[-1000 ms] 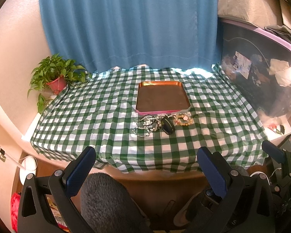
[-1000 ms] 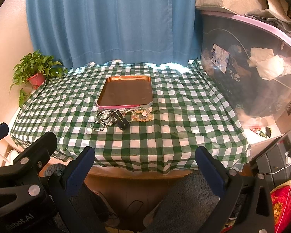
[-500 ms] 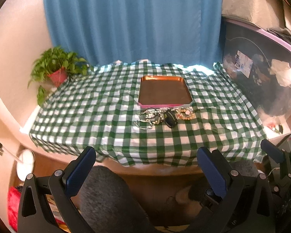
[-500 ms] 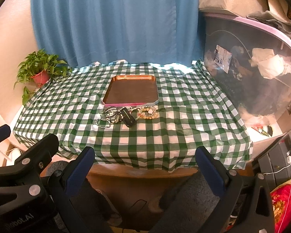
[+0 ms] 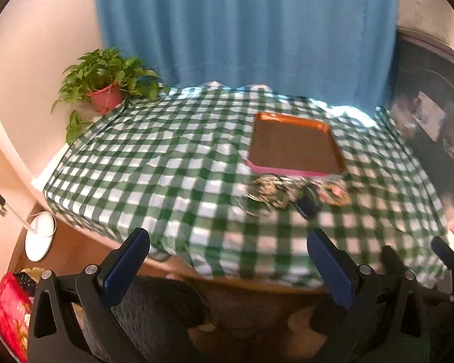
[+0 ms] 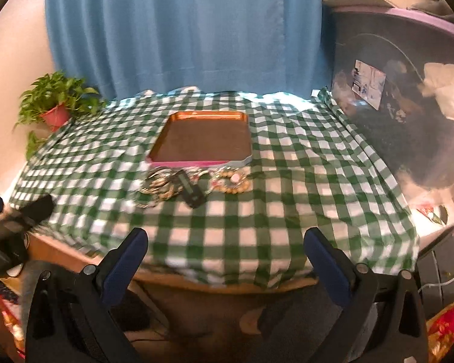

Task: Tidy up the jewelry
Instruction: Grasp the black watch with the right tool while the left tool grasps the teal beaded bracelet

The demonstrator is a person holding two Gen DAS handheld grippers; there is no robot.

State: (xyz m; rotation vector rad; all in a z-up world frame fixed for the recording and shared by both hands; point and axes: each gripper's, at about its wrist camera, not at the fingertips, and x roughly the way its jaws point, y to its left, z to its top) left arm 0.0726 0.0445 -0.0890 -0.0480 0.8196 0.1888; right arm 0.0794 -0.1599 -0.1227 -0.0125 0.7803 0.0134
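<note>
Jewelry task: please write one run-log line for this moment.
left gripper: open | right gripper: open | tangled metal and bead jewelry pile: on cloth | rectangular copper tray: empty

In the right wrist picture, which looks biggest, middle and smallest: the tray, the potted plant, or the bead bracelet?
Largest to smallest as they look in the right wrist view:
1. Tray
2. Potted plant
3. Bead bracelet
The plant sits farther back at the table's corner, so it may really be bigger than it looks.

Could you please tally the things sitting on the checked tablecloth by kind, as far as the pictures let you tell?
Tray: 1
Beaded bracelet: 1
Dark fob-like item: 1
Tangle of silvery chains: 1 heap, pieces uncountable
Total: 4
</note>
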